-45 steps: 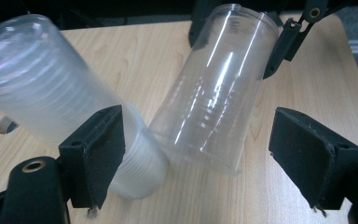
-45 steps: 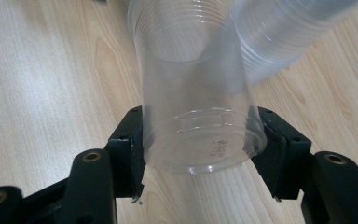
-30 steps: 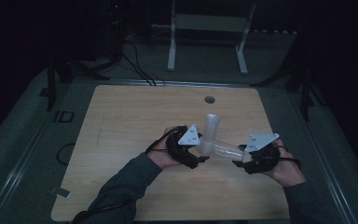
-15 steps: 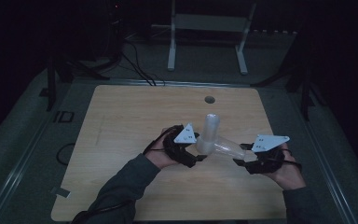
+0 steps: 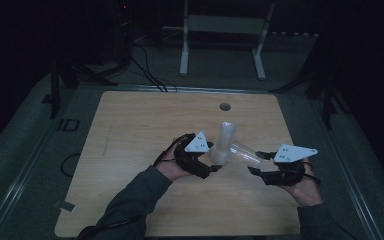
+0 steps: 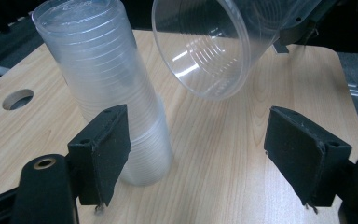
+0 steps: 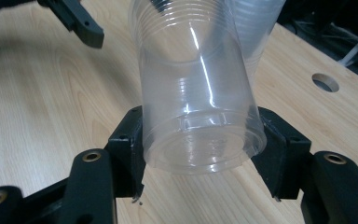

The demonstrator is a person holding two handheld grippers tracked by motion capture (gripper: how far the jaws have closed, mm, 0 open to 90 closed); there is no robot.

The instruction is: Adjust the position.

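Wooden tabletop (image 5: 130,150). Upright stack of cups (image 6: 107,88) at its middle, beside spread jaws of left gripper (image 6: 214,158). Single clear cup (image 7: 198,93), tilted, off the stack, pinched near its base by right gripper (image 7: 200,154).

No lettering, label, brand or number can be read on anything in these dim views.
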